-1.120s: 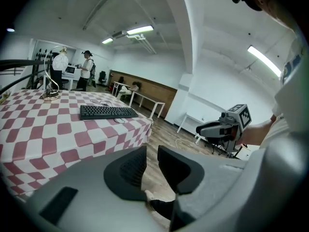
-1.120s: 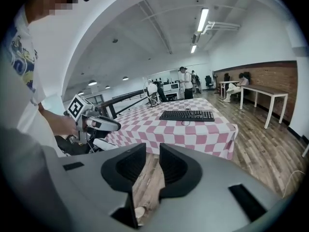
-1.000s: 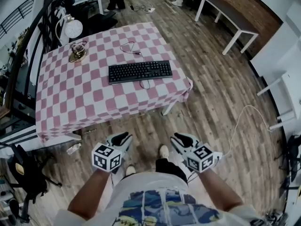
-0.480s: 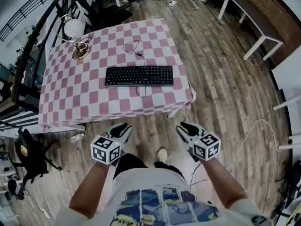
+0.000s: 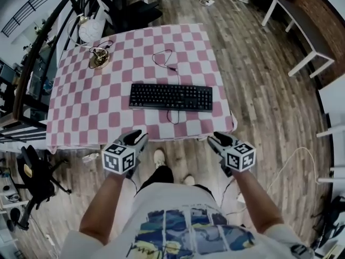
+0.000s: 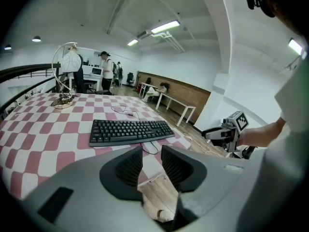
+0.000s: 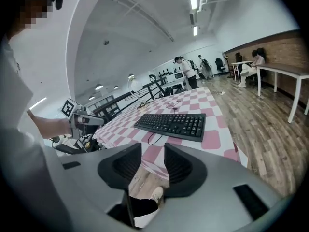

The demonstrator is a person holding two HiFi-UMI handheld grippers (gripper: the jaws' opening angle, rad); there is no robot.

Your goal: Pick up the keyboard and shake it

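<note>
A black keyboard [image 5: 171, 96] lies flat on the pink-and-white checked table [image 5: 81, 109], its cable looping toward the front edge. My left gripper [image 5: 138, 137] hangs just short of that front edge, left of the keyboard, and my right gripper [image 5: 215, 138] hangs short of it on the right. Both sit over the wooden floor, apart from the keyboard. In the left gripper view the keyboard [image 6: 130, 130] lies ahead of the left gripper [image 6: 151, 152]. In the right gripper view the keyboard [image 7: 171, 124] lies beyond the right gripper [image 7: 152, 152]. Both pairs of jaws have just been opening, with nothing between them.
A brass dish [image 5: 99, 59] and a white lamp [image 5: 91, 28] stand at the table's far left corner. A thin cable [image 5: 164, 58] lies behind the keyboard. A black bag [image 5: 32, 177] rests on the floor at left, a white bench [image 5: 299, 34] at far right.
The person has stepped toward the table, so both grippers have come from over the floor up to its front edge. Both pairs of jaws stand wider than before.
</note>
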